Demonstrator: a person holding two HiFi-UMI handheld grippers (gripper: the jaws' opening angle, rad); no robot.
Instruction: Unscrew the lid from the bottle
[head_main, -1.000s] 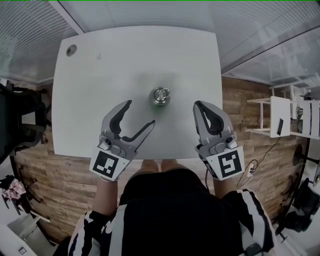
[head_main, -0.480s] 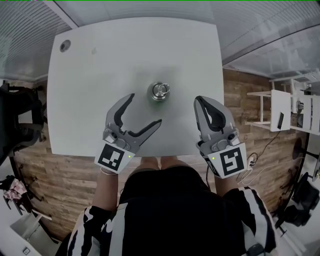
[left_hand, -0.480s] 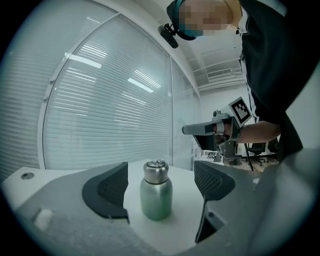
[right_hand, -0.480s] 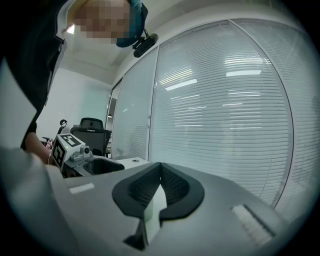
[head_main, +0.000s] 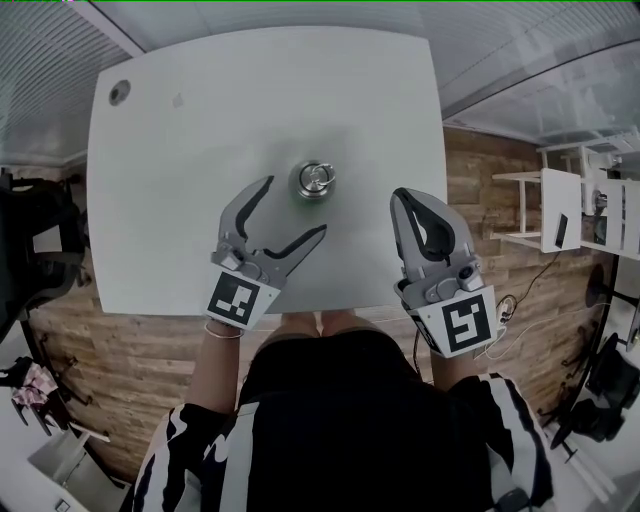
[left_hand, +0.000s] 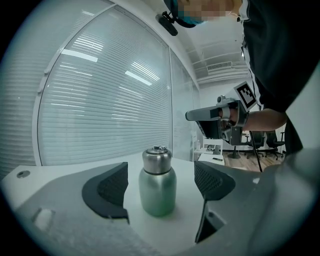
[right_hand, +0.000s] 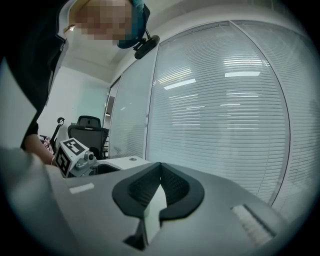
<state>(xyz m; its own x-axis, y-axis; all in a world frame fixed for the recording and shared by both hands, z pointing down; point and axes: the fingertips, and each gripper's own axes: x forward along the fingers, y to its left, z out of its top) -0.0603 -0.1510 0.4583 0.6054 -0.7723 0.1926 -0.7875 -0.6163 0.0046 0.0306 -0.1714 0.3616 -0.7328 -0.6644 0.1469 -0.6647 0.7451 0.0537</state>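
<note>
Looking at the bottle (left_hand: 158, 187): stands upright on the white table (head_main: 200, 120), about midway across and nearer the person's edge. Has a squat, rounded body of pale green metal with a soft sheen. Carries a brushed steel lid (left_hand: 156, 159), seated on the neck, slightly narrower than the body, with a small ring lying flat on top. From overhead shows only as a silvery disc with a thin green rim around it. Sits just ahead of the left claw (head_main: 295, 207), framed between its two dark ribbed pads but touched by neither. Leaves that claw released and spread wide, with bare table showing on both sides of the bottle. Further right, well apart from the bottle, finds the right claw (head_main: 402, 197) clenched on nothing, pads pressed together, near the table's right edge.
</note>
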